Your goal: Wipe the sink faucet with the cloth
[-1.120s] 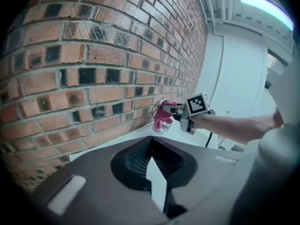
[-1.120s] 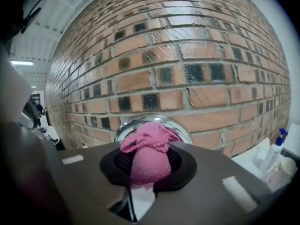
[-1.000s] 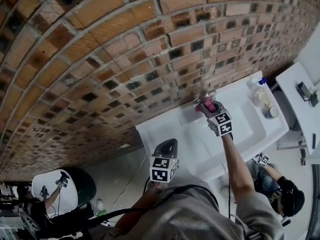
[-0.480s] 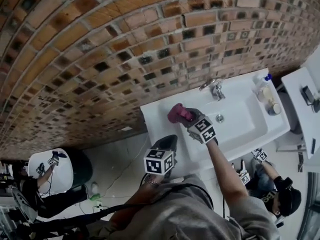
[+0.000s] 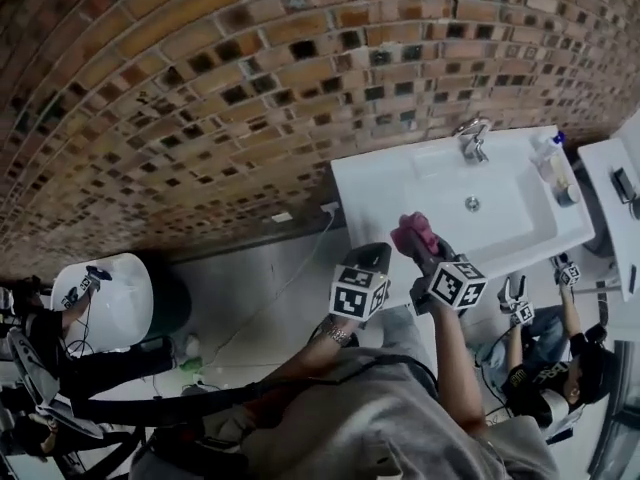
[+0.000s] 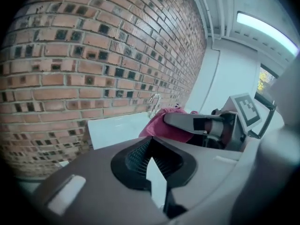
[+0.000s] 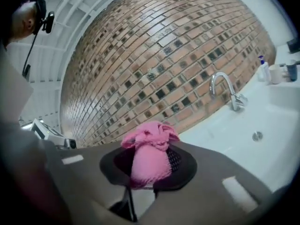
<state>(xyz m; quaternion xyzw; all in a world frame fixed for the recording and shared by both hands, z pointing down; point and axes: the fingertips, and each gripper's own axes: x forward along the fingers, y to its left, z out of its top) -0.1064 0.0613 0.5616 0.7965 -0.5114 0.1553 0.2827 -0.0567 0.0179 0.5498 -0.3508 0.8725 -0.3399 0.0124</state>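
The right claw, clamped on the pink cloth, had drawn back from the faucet. It now hung over the near edge of the sink, well apart from the tap. The left claw hovered just beside it, jaws together on nothing. The wiping pass looked finished, or paused between strokes.

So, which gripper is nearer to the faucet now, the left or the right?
Right. The right gripper, shut on the pink cloth, is at the front edge of the sink, facing the faucet. The left gripper is beside it, off the sink, farther away.
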